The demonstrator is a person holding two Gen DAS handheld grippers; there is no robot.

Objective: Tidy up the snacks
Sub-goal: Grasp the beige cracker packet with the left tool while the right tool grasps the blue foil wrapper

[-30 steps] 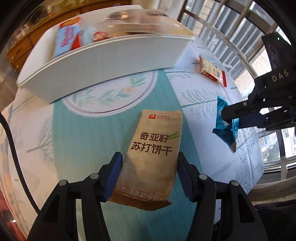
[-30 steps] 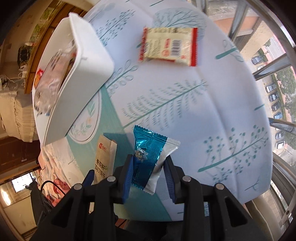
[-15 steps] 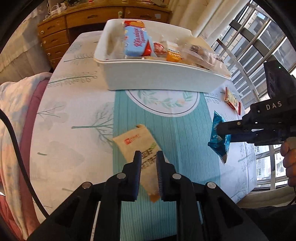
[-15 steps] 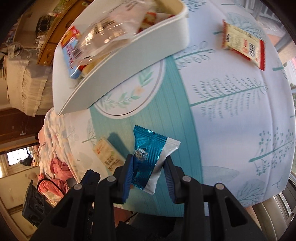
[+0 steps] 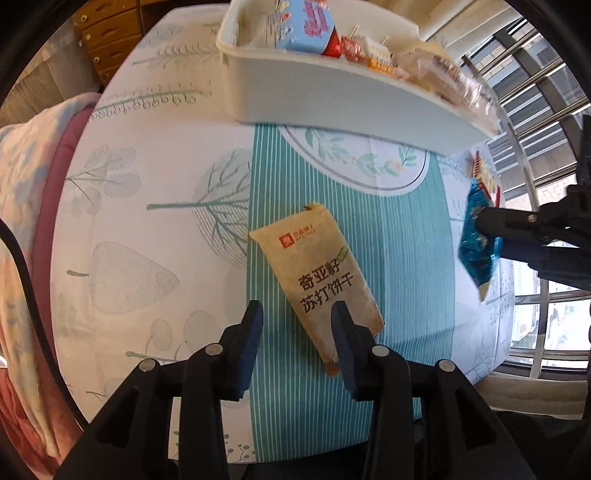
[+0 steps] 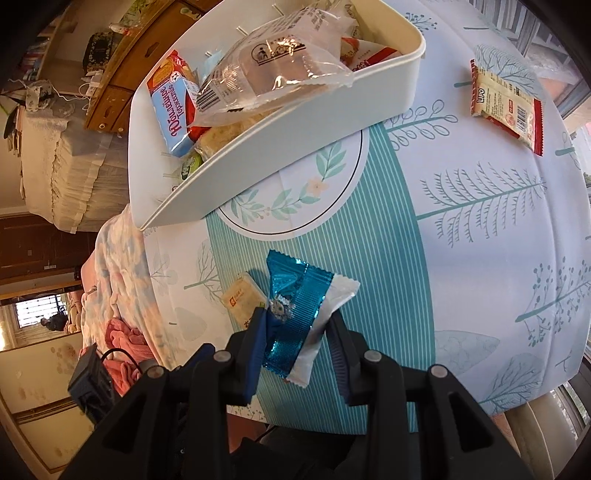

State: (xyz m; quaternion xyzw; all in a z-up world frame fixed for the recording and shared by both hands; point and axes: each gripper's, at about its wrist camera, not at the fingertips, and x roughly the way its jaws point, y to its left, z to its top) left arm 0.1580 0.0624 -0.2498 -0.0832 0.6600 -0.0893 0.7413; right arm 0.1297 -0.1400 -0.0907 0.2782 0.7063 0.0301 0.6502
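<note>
A tan cracker packet (image 5: 321, 273) lies flat on the teal stripe of the tablecloth; it also shows in the right wrist view (image 6: 242, 297). My left gripper (image 5: 297, 334) is open just above it, its right finger over the packet's near edge. My right gripper (image 6: 295, 334) is shut on a blue and white snack packet (image 6: 301, 312) and holds it above the table; that packet shows in the left wrist view (image 5: 478, 243) at the right. A white bin (image 6: 295, 122) full of snacks stands at the back, also in the left wrist view (image 5: 332, 99).
A red and cream snack packet (image 6: 508, 107) lies on the table to the right of the bin. A pink blanket (image 5: 33, 192) lies past the table's left edge. Window bars (image 5: 535, 92) stand at the right, a wooden dresser (image 5: 110, 33) behind.
My left gripper shut, then opened again, and the tan packet now lies askew under its right finger. My right gripper has carried the blue packet towards the bin.
</note>
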